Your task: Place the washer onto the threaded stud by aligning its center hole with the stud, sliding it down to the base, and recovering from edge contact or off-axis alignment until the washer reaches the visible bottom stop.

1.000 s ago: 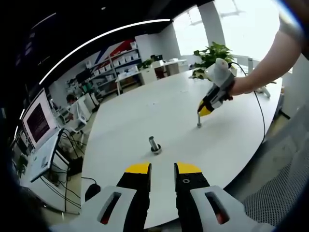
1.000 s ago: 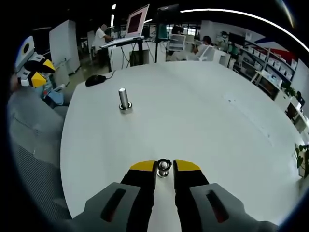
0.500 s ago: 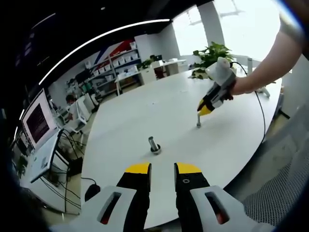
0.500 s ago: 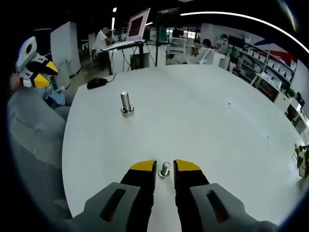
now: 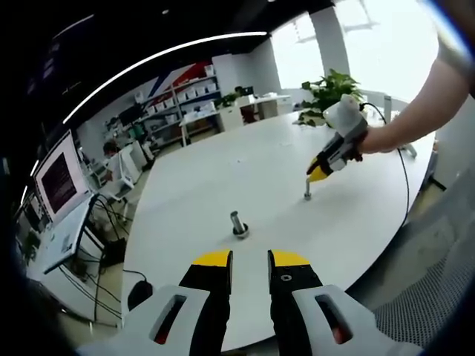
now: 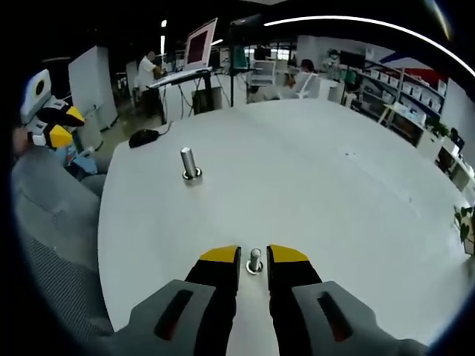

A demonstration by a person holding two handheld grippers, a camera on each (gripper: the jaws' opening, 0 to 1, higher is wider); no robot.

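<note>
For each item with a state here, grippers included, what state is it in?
Left hand-held gripper: open, empty, held above the near edge of the white table.
Right hand-held gripper: open, jaws flanking the small stud, no grip visible.
Small stud: upright on the table.
Larger stud: upright, standing free.
Washer: too small to tell.

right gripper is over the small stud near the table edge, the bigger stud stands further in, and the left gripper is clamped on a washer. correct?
Not quite. In the left gripper view the left gripper holds nothing; its jaws stand apart with bare table between them. The rest holds: the right gripper sits at the small stud, and the bigger stud stands further in, as the right gripper view shows.
</note>
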